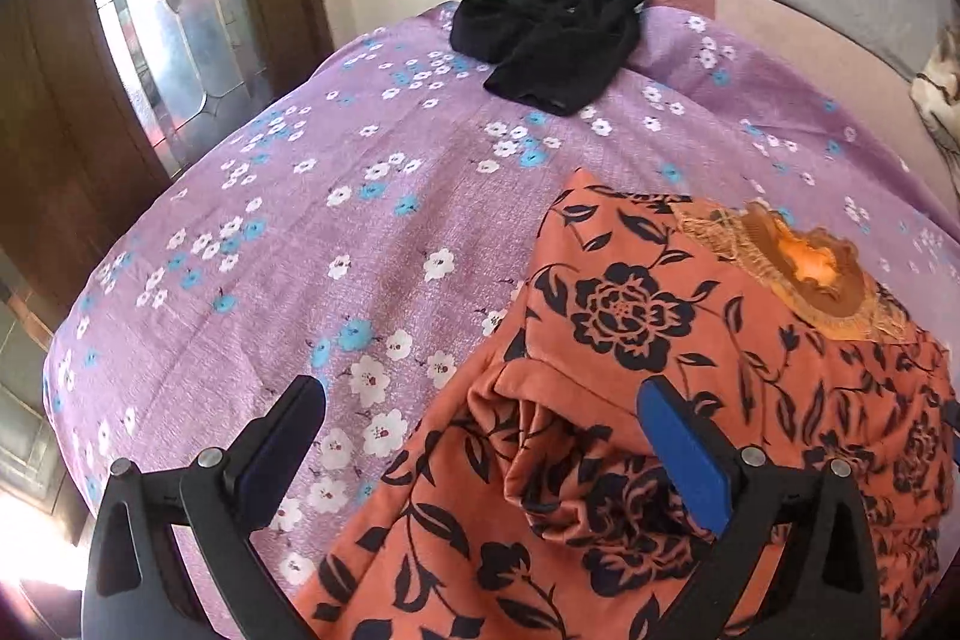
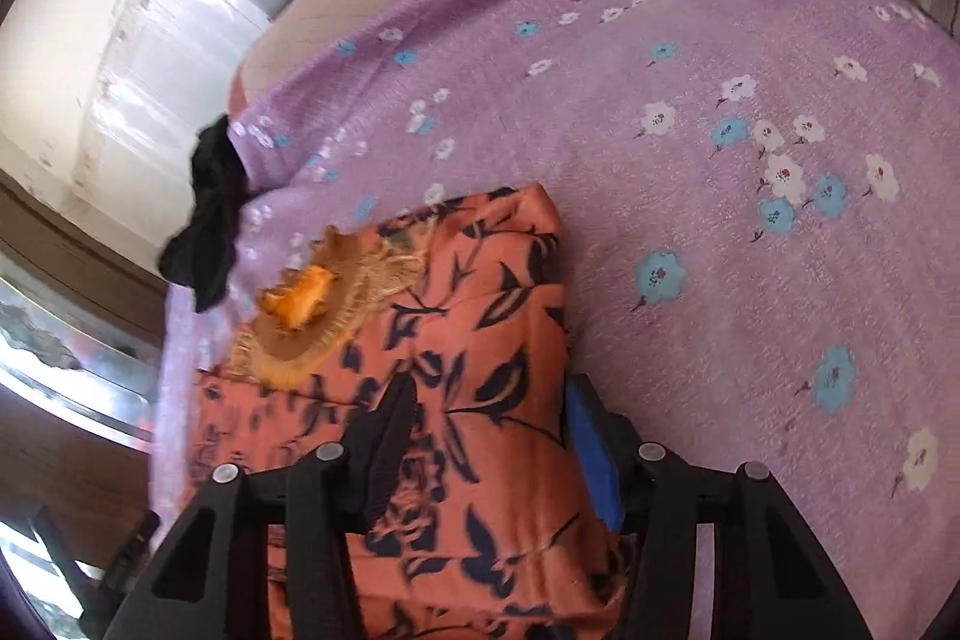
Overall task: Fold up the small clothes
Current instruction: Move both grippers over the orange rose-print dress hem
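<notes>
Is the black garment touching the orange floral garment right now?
Apart. The left wrist view shows the black garment far up the bed, with a wide stretch of purple floral bedsheet between it and the orange floral garment.

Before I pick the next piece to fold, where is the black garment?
In the left wrist view the black garment lies bunched at the far edge of the purple floral bedsheet, beyond the orange floral garment.
</notes>
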